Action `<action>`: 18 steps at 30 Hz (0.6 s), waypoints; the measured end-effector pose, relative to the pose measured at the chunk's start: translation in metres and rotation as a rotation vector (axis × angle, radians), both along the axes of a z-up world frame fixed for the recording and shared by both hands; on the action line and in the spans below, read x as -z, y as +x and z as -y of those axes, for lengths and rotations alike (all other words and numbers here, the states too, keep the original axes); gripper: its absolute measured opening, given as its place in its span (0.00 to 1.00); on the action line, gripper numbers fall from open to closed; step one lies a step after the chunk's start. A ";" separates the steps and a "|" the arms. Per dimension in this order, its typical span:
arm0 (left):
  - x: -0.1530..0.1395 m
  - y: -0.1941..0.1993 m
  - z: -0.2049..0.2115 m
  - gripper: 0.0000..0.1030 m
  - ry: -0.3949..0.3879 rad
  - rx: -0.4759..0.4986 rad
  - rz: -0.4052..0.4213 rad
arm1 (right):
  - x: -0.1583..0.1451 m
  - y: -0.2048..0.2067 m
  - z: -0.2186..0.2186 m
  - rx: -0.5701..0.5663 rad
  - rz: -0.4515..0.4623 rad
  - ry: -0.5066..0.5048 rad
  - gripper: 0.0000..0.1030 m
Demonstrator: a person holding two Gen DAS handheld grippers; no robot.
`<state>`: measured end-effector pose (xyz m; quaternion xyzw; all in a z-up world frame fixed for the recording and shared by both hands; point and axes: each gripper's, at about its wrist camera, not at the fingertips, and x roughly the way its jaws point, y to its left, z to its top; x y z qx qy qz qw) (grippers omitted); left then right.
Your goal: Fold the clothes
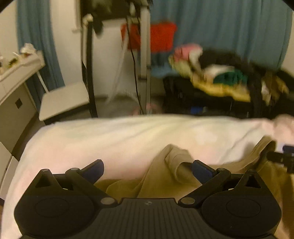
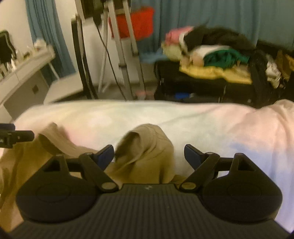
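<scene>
Dim, warm yellowish indoor light; both fisheye views are softly motion-blurred, bowed and dark-cornered at the edges.

A white-covered bed (image 2: 165,117) filled the foreground. Beyond it, blue curtains (image 2: 211,16) hung behind a metal stand (image 2: 126,60) with a red cloth (image 2: 139,22). A heap of mixed garments (image 2: 216,55) lay on a black case (image 2: 193,86), well apart from a white cabinet (image 1: 16,88).

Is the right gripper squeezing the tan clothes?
No, the right gripper has its jaws wide apart, and the tan garment on the white bed cover lies loose between them.
</scene>
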<state>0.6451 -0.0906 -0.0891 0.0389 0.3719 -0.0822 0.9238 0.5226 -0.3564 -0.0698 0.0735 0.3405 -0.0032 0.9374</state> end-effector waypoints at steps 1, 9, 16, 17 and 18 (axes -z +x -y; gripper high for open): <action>-0.003 -0.014 -0.001 1.00 -0.017 -0.007 0.032 | -0.002 -0.010 -0.002 0.007 0.033 0.007 0.82; -0.032 -0.156 -0.011 0.99 -0.117 -0.023 0.208 | -0.024 -0.134 -0.027 0.044 0.257 0.066 0.82; -0.069 -0.300 -0.033 0.99 -0.162 -0.037 0.266 | -0.060 -0.260 -0.055 0.057 0.347 0.082 0.82; -0.075 -0.321 -0.039 0.99 -0.177 -0.045 0.270 | -0.066 -0.279 -0.060 0.056 0.355 0.082 0.82; -0.083 -0.340 -0.046 0.99 -0.196 -0.060 0.267 | -0.071 -0.295 -0.064 0.054 0.359 0.084 0.82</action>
